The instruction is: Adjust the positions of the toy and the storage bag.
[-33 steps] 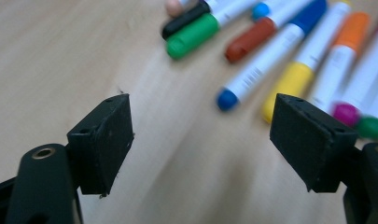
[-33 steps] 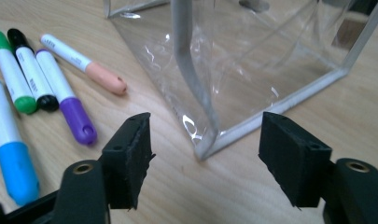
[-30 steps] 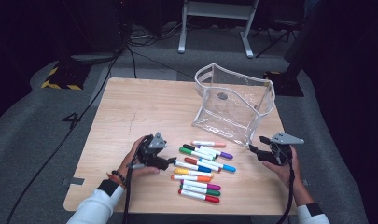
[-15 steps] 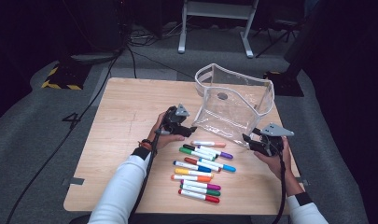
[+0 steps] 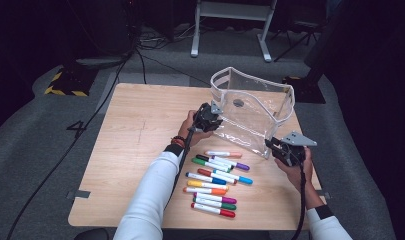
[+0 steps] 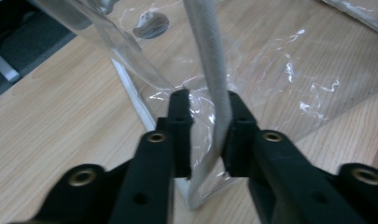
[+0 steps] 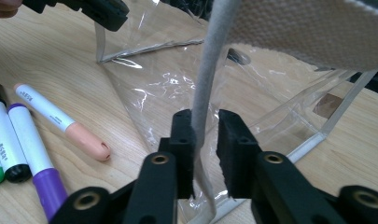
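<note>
So the clear plastic pouch is standing open-topped toward the far right of the wooden table, and both grippers are working on its white fabric trim.

The left gripper is sitting at the pouch's near-left corner. Its jaws are apart with the white edge strip running down between them; the strip is pressing against the right-hand jaw, with a clear gap to the other one, so it isn't clamped. In the high view that gripper is mostly covered by the hand holding it, so you can't read the jaws from up there.

The right gripper is at the pouch's near-right corner. Its jaws are also parted around a trim strip, which is touching the left jaw. The top of that view is getting blocked by a blurry close-up band of the trim, cut off by the frame.

The markers are lying in a loose pile on the table just in front of the pouch. From the right gripper view, a peach-capped one is beside the pouch wall, and the purple one is partly cut off.
</note>
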`<state>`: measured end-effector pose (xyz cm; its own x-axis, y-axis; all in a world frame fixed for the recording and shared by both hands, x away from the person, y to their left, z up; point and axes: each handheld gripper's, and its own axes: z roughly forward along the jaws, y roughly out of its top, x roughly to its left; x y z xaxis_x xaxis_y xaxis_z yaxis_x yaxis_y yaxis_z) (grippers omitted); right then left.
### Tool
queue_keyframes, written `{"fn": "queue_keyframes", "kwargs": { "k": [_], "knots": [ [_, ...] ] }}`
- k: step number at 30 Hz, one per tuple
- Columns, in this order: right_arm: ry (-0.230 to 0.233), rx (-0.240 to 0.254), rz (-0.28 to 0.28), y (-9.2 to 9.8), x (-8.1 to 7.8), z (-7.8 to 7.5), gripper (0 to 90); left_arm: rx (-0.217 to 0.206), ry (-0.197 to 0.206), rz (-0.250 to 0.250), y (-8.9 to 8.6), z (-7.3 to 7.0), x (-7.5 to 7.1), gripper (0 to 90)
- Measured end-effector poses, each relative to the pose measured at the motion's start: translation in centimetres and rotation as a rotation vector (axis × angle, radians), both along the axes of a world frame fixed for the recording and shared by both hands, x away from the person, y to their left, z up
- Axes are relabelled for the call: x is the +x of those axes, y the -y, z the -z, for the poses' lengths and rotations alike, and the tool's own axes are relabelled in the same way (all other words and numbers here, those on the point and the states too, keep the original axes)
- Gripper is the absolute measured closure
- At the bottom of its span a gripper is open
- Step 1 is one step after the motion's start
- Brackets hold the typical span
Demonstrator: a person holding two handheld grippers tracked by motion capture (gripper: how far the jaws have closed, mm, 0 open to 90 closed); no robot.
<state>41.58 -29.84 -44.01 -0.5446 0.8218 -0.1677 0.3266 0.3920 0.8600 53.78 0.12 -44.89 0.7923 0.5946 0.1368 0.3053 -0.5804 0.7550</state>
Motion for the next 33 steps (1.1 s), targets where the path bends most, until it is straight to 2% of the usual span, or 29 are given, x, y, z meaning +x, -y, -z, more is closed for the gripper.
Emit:
{"fn": "queue_keyframes", "kwargs": {
  "k": [1, 4, 6, 9, 14, 17, 26, 33],
  "knots": [
    [0.006, -0.008, -0.004, 0.1, 0.1, 0.0, 82.0, 0.008, 0.01, 0.005, 0.0, 0.0, 0.0, 83.7],
    [0.013, -0.016, -0.013, 0.1, 0.4, 0.1, 85.0, 0.005, 0.015, 0.004, -0.1, 0.0, -0.2, 86.2],
    [0.015, -0.022, -0.014, 0.1, 0.5, 0.1, 85.7, 0.013, 0.024, 0.007, -0.4, 0.0, -0.3, 86.5],
    [0.003, -0.004, -0.017, 0.2, 0.9, 0.0, 86.5, 0.002, 0.014, 0.01, -1.4, -0.1, -0.6, 86.7],
    [-0.017, 0.022, -0.026, -0.1, 2.1, 0.1, 86.9, -0.01, 0.005, 0.015, -3.8, -0.1, -1.8, 86.7],
    [-0.005, 0.01, -0.041, -0.6, 2.5, 0.3, 86.9, -0.014, 0.005, 0.008, -4.5, -0.1, -2.4, 86.7],
    [-0.023, 0.024, -0.069, -1.8, 3.2, 0.2, 86.9, -0.005, 0.013, 0.001, -6.0, -0.1, -3.7, 86.7],
    [-0.038, 0.029, -0.102, -2.5, 2.8, 0.1, 86.9, -0.001, 0.015, -0.003, -6.7, -0.1, -4.6, 86.7]
  ]
}}
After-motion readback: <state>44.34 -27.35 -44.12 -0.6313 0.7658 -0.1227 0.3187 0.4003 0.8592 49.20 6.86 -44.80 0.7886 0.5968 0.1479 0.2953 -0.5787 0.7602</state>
